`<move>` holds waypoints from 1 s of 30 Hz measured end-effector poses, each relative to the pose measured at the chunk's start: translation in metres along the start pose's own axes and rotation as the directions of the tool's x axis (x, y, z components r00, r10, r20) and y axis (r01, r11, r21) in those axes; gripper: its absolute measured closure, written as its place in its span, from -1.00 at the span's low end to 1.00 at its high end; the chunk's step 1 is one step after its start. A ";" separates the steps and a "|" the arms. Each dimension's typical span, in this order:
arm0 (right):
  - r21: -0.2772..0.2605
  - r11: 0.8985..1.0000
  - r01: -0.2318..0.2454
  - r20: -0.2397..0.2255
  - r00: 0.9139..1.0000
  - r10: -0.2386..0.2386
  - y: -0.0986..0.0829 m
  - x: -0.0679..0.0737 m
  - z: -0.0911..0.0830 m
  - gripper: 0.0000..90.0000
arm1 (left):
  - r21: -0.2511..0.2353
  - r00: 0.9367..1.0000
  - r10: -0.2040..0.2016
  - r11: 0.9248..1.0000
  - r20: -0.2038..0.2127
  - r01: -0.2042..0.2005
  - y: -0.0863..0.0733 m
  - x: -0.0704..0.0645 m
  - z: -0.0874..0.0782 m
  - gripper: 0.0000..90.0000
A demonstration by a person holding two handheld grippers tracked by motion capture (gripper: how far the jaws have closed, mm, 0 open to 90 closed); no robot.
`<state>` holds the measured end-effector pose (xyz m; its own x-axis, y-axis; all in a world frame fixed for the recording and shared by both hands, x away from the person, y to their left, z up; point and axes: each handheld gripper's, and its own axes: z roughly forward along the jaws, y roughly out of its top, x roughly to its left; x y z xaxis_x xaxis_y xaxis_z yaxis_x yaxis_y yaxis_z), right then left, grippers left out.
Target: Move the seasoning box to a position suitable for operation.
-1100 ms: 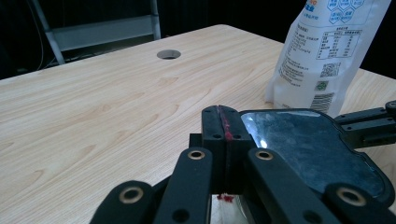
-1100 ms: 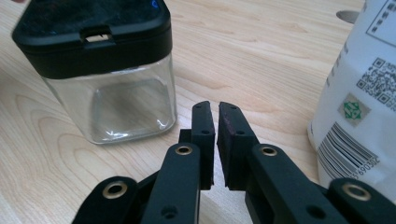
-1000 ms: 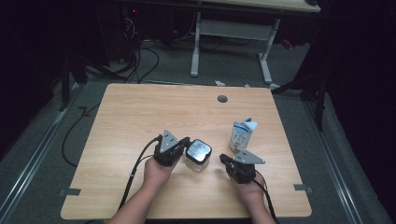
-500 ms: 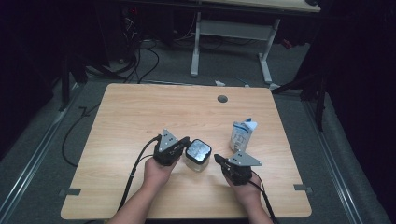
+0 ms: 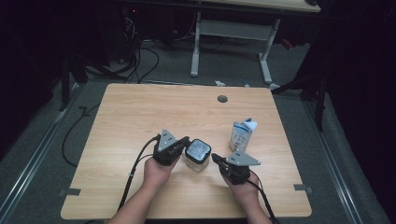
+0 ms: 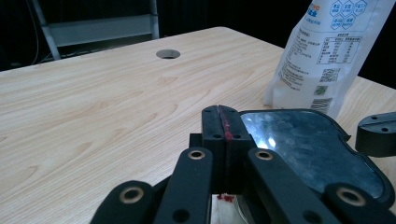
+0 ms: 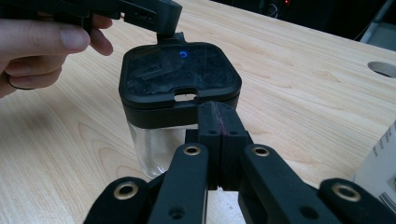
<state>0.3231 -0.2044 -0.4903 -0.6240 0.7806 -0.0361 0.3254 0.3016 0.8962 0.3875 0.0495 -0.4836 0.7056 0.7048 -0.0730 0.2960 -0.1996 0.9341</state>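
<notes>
A clear jar with a black square lid (image 5: 196,151) stands near the table's front middle. My left gripper (image 5: 183,140) is at the lid's left edge with its jaws pressed together (image 6: 222,122) and nothing between them; the lid (image 6: 303,144) lies just to their right. My right gripper (image 5: 216,158) comes in from the jar's right, also shut (image 7: 217,116), and its tips meet the lid's rim (image 7: 180,74). From that side I see the left gripper (image 7: 161,21) over the lid's far tab. A white printed pouch (image 5: 243,133) stands upright behind the right gripper.
The wooden table (image 5: 140,116) has a round cable hole (image 5: 222,99) near its far edge. Cables trail from both grippers off the front edge. A metal desk frame (image 5: 231,28) stands on the floor beyond. The pouch (image 6: 327,56) is close behind the jar.
My right gripper has shifted a little left, closing the gap to the jar's lid. The left gripper, jar and pouch have stayed put.
</notes>
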 end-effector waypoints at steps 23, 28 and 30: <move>0.001 1.000 0.011 -0.007 1.000 -0.011 0.002 0.002 0.002 1.00 | -0.009 1.000 -0.028 1.000 0.010 0.028 -0.002 0.004 0.000 1.00; 0.002 1.000 0.010 -0.007 1.000 -0.010 0.002 0.002 0.002 1.00 | -0.015 0.999 -0.029 0.999 0.013 0.029 -0.002 0.003 0.000 1.00; 0.002 1.000 0.012 -0.007 1.000 -0.012 0.002 0.002 0.002 1.00 | -0.015 1.000 -0.027 1.000 0.011 0.027 -0.002 0.002 0.000 1.00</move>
<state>0.3239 -0.2016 -0.4893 -0.6327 0.7731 -0.0442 0.3188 0.3122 0.8949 0.3883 0.0518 -0.4860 0.7046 0.7022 -0.1019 0.3055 -0.1705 0.9368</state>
